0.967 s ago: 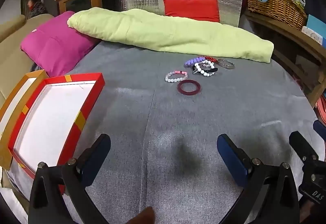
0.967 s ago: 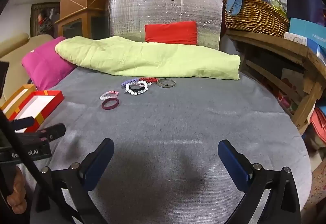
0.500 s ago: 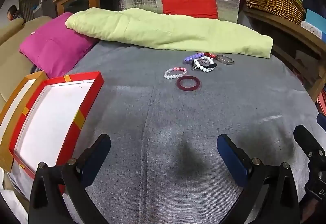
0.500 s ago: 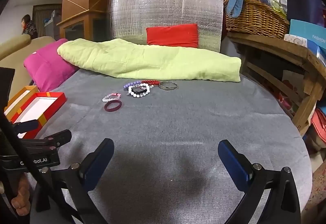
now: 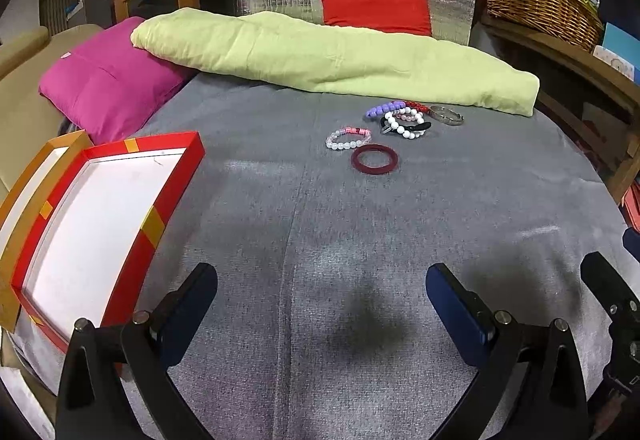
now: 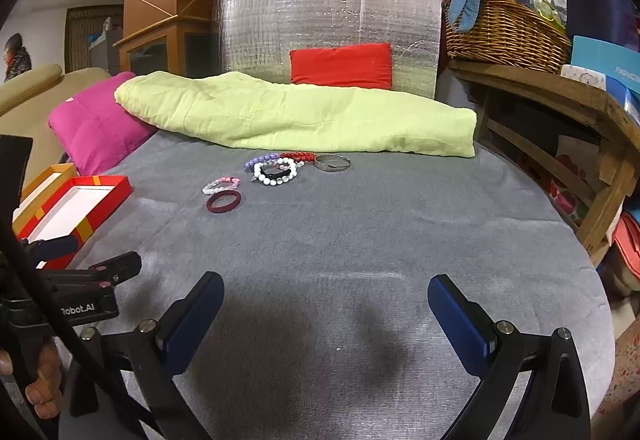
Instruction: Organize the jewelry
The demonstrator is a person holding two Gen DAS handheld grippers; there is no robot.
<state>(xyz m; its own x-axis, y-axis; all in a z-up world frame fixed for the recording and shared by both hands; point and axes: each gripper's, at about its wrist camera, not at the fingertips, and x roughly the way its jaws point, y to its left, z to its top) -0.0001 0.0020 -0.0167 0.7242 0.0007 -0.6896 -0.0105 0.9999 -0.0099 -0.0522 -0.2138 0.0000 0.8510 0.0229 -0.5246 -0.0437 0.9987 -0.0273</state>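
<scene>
**Grippers apart over grey surface; jewelry untouched**

Fingers of the left gripper stand wide apart with nothing between them, low over the grey cloth. The right gripper is likewise spread and empty, just beside the left. A red box, white inside, lies at the left edge. Far ahead, near a green blanket, sit the maroon ring, a pale bead bracelet, a heap of beaded bracelets and a metal bangle. A wicker basket stands on a wooden shelf at right. A hand grips the left tool's handle.
</scene>
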